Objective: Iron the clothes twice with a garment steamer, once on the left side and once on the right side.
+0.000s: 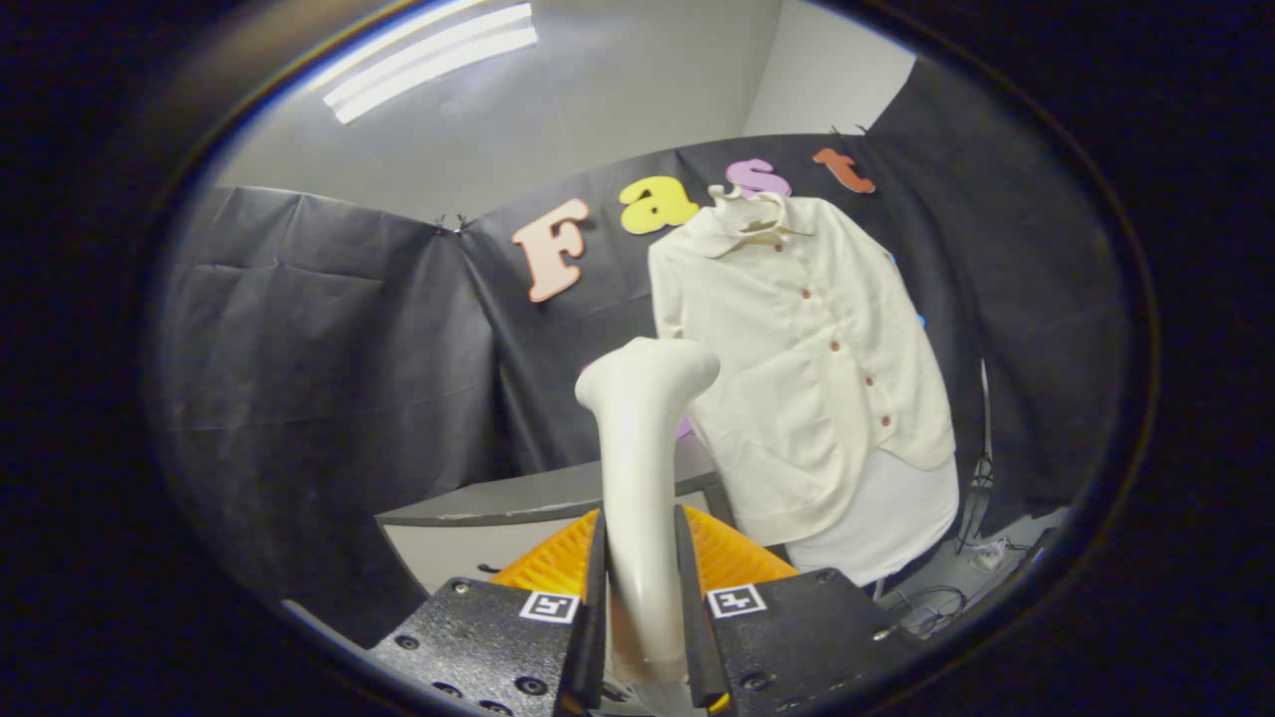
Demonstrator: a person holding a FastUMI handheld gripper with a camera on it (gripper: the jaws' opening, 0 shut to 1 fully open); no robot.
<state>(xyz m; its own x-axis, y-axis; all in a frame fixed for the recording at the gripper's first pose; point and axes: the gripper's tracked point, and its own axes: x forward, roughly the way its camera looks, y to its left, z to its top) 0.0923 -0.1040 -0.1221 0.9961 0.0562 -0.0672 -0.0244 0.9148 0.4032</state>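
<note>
Against the booth's black wall hangs the shirt [807, 358], ahead and right of my tool [640, 597], which is clamped on the upright steamer [637, 468], head just short of the cloth.

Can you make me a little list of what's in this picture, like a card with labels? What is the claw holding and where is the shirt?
claw: shut on the steamer handle, one finger on each side
garment steamer: cream wand, standing up between the fingers, head at the top
shirt: cream, buttoned, on a hanger, beyond the steamer head
steamer and shirt: whether they touch cannot be told
table: grey, below the shirt
</note>
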